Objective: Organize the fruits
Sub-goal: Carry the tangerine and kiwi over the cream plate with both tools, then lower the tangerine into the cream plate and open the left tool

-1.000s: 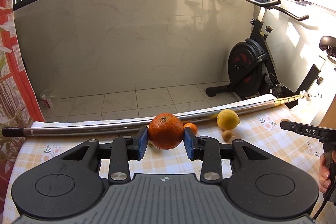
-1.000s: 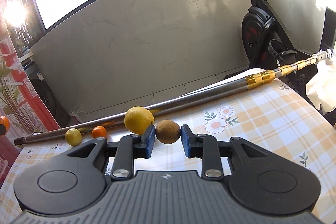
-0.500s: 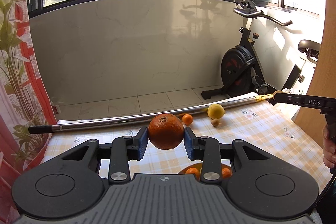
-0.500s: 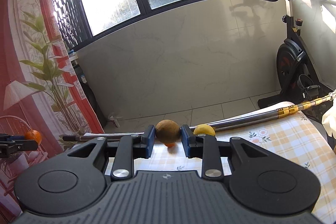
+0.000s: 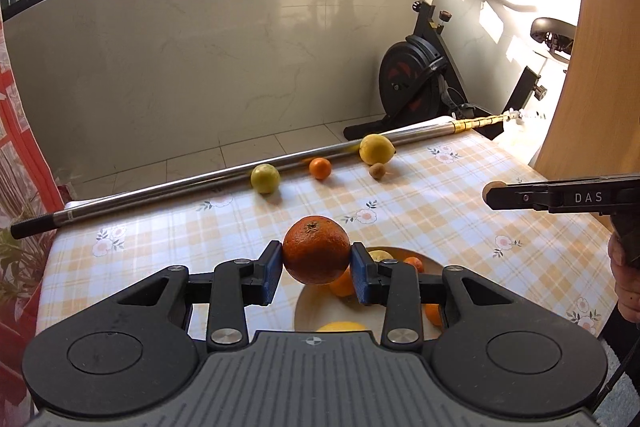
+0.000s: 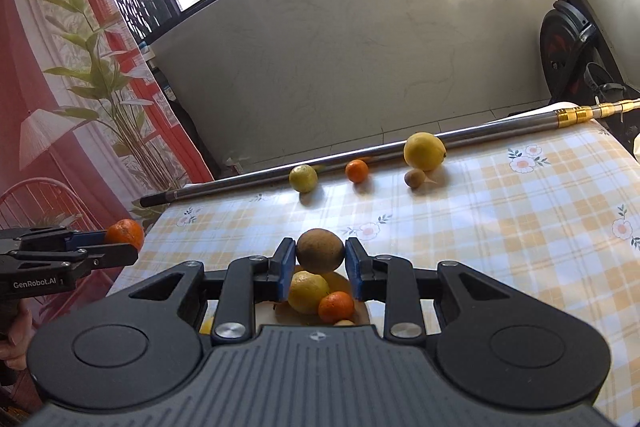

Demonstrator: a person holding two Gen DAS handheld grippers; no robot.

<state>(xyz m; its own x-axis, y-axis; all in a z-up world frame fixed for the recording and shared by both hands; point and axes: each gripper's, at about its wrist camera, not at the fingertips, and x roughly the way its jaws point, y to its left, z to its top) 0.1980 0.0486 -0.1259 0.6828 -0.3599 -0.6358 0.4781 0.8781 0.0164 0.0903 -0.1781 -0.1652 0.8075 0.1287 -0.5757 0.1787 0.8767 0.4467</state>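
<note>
My left gripper (image 5: 317, 261) is shut on a large orange (image 5: 316, 247), held in the air above a tan plate (image 5: 306, 311) that holds several oranges and a yellow fruit. My right gripper (image 6: 320, 257) is shut on a brown kiwi-like fruit (image 6: 320, 250), also over the plate (image 6: 362, 313) and its fruit. Each gripper shows in the other's view, left (image 6: 124, 241) and right (image 5: 489, 193). Near the table's far edge lie a yellow-green citrus (image 5: 265, 178), a small tangerine (image 5: 320, 167), a lemon (image 5: 376, 149) and a small brown fruit (image 5: 377, 170).
A long metal pole (image 5: 200, 183) lies along the far edge of the checked tablecloth (image 5: 420, 211). An exercise bike (image 5: 416, 79) stands behind on the tiled floor. A wooden panel (image 5: 592, 67) rises at the right, a red curtain (image 6: 60, 107) at the left. A hand (image 5: 624, 267) holds the right gripper.
Both grippers have drawn back from the far edge with their fruit. The right one lifted the brown fruit off the cloth. The plate of fruit has come into view beneath them.
</note>
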